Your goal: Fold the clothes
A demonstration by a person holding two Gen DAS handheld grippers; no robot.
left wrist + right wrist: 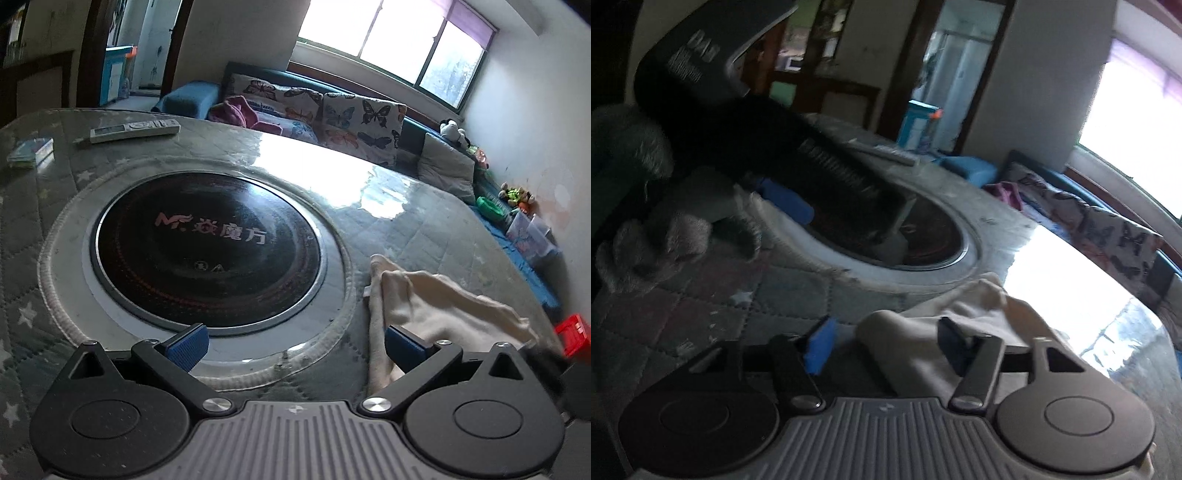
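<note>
The crumpled cream-coloured cloth garment (439, 306) lies bunched on the quilted grey bench (424, 229) beside its round black hotplate (207, 247), flanked by the spread left gripper (295, 349) and spread right gripper (886, 345), seemingly to catch its edges.

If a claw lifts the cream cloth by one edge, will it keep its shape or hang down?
The cream cloth already lies in soft wrinkles, so it would probably hang limp. It looks thin, so likely light. On the glossy table cover it may slide when pushed.
</note>
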